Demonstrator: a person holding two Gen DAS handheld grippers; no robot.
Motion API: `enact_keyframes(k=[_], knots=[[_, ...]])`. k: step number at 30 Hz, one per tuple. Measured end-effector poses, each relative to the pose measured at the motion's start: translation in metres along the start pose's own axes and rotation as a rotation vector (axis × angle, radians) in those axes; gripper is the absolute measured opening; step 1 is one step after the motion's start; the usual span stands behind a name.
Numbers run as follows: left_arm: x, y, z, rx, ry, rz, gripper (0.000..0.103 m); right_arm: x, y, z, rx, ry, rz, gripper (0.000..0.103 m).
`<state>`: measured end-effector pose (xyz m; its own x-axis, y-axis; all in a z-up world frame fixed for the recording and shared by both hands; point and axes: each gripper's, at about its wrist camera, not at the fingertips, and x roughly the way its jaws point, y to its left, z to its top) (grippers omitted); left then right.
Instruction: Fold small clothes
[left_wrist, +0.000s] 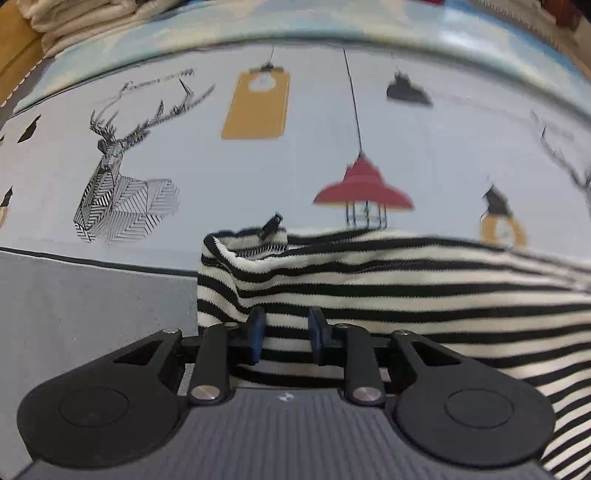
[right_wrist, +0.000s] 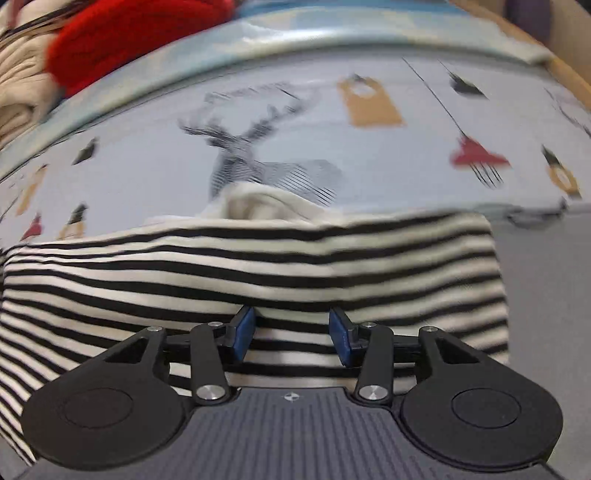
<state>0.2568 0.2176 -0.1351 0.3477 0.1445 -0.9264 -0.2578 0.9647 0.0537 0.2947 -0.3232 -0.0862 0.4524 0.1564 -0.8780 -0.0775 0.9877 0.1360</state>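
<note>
The striped garment, black and cream, lay bunched on the table, its far edge reaching onto a printed cloth with deer, hanging lamps and tags. A small dark zip pull or tag stuck up at its folded corner, and in my right view a cream lining showed at its top edge. My left gripper hung over the garment's left end, jaws narrowly parted with striped fabric between them; whether they pinched it, I could not tell. My right gripper was near the right end, jaws apart, clear of the cloth. Beyond lay cream clothes and a red knit.
</note>
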Motion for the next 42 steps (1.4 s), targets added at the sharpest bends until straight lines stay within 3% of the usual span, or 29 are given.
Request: enact_keyframes(k=[3, 4, 5, 7, 9, 11, 13, 15, 18, 21, 24, 25, 26, 27, 29, 30, 32, 34, 37, 42], knots=[[-0.023, 0.000, -0.003, 0.011, -0.111, -0.031, 0.030, -0.014, -0.007, 0.004, 0.053, -0.063, -0.014, 0.047], [-0.023, -0.002, -0.004, 0.019, -0.116, -0.018, 0.031, -0.018, -0.010, 0.004, 0.061, -0.087, -0.010, 0.049], [-0.017, -0.001, -0.008, 0.027, -0.088, 0.004, 0.032, -0.018, -0.013, 0.003, 0.060, -0.096, -0.030, 0.051], [0.000, 0.003, -0.015, 0.011, 0.024, 0.021, 0.033, -0.007, -0.019, -0.003, 0.066, -0.029, -0.122, 0.051], [-0.014, 0.011, -0.019, -0.075, 0.014, -0.004, 0.032, -0.003, -0.027, -0.011, 0.105, 0.022, -0.142, 0.051], [-0.047, 0.017, -0.017, -0.102, -0.090, -0.072, 0.034, -0.021, -0.023, -0.010, 0.136, -0.027, -0.159, 0.050], [-0.090, 0.019, -0.019, -0.100, -0.212, -0.133, 0.041, -0.048, -0.007, -0.010, 0.133, -0.119, -0.121, 0.050], [-0.130, 0.020, -0.026, -0.083, -0.325, -0.140, 0.053, -0.078, 0.018, -0.013, 0.079, -0.217, -0.086, 0.050], [-0.184, 0.022, -0.051, -0.027, -0.481, -0.139, 0.061, -0.121, 0.066, -0.026, -0.039, -0.368, -0.051, 0.051], [-0.223, 0.035, -0.084, 0.003, -0.572, -0.186, 0.070, -0.160, 0.107, -0.053, -0.091, -0.509, 0.017, 0.053], [-0.235, 0.051, -0.114, -0.039, -0.611, -0.167, 0.071, -0.178, 0.146, -0.081, -0.136, -0.530, 0.096, 0.059], [-0.234, 0.057, -0.121, -0.062, -0.611, -0.146, 0.070, -0.178, 0.159, -0.092, -0.160, -0.506, 0.127, 0.061], [-0.224, 0.066, -0.126, -0.098, -0.563, -0.129, 0.068, -0.177, 0.170, -0.100, -0.196, -0.480, 0.145, 0.061], [-0.214, 0.073, -0.124, -0.133, -0.482, -0.118, 0.058, -0.173, 0.185, -0.108, -0.254, -0.457, 0.147, 0.061], [-0.195, 0.089, -0.122, -0.218, -0.358, -0.116, 0.052, -0.163, 0.213, -0.123, -0.377, -0.440, 0.134, 0.061], [-0.187, 0.094, -0.120, -0.229, -0.305, -0.093, 0.051, -0.160, 0.228, -0.131, -0.438, -0.427, 0.141, 0.061], [-0.174, 0.102, -0.116, -0.219, -0.252, -0.045, 0.036, -0.149, 0.256, -0.147, -0.561, -0.400, 0.141, 0.061], [-0.164, 0.109, -0.114, -0.229, -0.205, -0.039, 0.035, -0.137, 0.285, -0.163, -0.677, -0.371, 0.129, 0.059], [-0.157, 0.108, -0.115, -0.201, -0.177, -0.030, 0.033, -0.126, 0.323, -0.185, -0.803, -0.332, 0.167, 0.058], [-0.156, 0.104, -0.117, -0.113, -0.209, -0.014, 0.033, -0.117, 0.376, -0.217, -1.017, -0.349, 0.203, 0.058]])
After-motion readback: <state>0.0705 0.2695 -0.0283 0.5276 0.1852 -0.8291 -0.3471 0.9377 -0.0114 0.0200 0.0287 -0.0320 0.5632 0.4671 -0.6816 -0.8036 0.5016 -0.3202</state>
